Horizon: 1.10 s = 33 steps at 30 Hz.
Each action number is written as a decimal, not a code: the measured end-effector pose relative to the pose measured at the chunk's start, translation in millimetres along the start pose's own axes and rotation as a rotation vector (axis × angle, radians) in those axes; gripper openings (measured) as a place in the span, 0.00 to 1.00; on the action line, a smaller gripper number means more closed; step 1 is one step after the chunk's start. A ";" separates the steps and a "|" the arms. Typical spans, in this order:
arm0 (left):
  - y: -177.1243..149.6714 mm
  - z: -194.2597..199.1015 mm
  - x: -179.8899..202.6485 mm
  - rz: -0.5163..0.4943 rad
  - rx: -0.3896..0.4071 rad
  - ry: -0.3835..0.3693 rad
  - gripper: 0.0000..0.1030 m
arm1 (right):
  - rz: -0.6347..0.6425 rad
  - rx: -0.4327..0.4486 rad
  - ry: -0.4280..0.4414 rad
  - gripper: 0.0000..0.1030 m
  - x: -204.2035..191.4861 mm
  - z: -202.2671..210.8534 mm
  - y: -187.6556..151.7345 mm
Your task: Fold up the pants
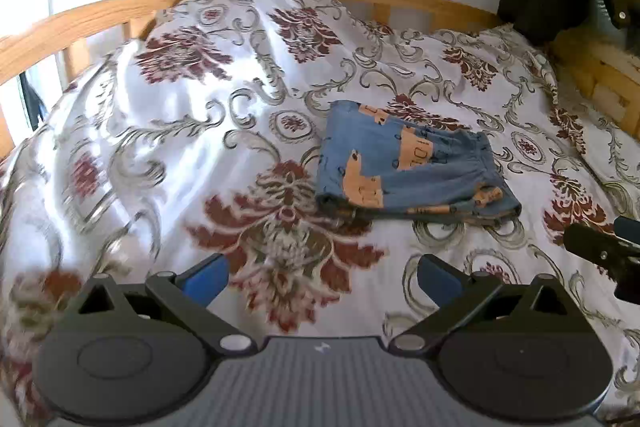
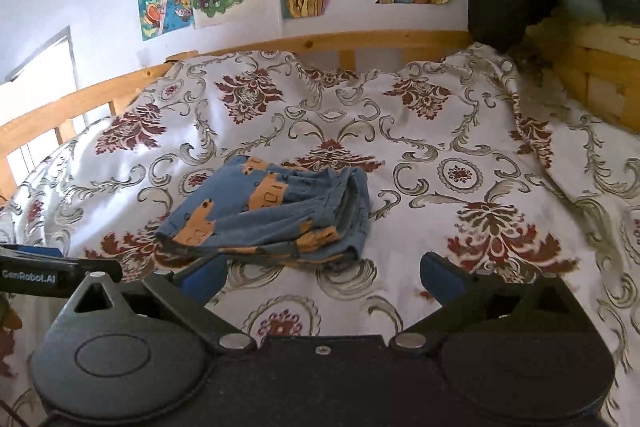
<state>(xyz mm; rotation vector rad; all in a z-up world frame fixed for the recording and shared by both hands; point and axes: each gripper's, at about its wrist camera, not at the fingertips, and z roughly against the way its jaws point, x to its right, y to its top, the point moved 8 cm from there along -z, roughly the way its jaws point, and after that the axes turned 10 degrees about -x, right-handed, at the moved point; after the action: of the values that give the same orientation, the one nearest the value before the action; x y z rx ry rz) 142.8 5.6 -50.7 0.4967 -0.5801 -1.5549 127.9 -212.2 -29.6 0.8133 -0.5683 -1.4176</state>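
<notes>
Looking at the blue bear-print pants [image 1: 412,167] already folded small on the floral bedspread [image 1: 180,115], I've got both grippers, left gripper [image 1: 322,277] and right gripper [image 2: 322,277], with jaws apart and empty, so probably just tidy-up left.

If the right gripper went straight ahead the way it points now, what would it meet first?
Probably the near edge of the folded pants, though only its left finger lines up with them. The right gripper is open and empty; its centre line runs over bare bedspread. Depth is uncertain.

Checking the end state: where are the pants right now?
The folded pants lie on the floral bedspread, ahead-right of the open left gripper, ahead-left of the right gripper.
</notes>
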 end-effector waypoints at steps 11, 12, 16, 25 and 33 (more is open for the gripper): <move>-10.6 6.1 -0.3 0.007 0.012 -0.001 1.00 | 0.043 -0.014 0.016 0.99 -10.4 7.2 -12.7; -11.2 5.4 -0.8 0.012 0.008 -0.004 1.00 | 0.044 -0.011 0.012 0.99 -10.5 7.1 -12.9; -11.3 2.6 -1.9 0.022 0.000 -0.009 1.00 | 0.049 -0.015 0.003 0.99 -11.3 4.2 -13.8; -10.8 -0.6 -4.6 0.044 -0.013 -0.015 1.00 | 0.055 -0.025 0.004 0.99 -11.0 -0.5 -13.9; -9.3 -4.2 -11.1 0.086 -0.040 0.009 1.00 | 0.065 -0.025 0.005 0.99 -11.8 -1.5 -13.5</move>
<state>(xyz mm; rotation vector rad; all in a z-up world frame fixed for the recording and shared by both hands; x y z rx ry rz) 139.0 16.7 -60.2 0.4426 -0.5550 -1.4788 119.4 -199.8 -39.5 0.7720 -0.5677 -1.3609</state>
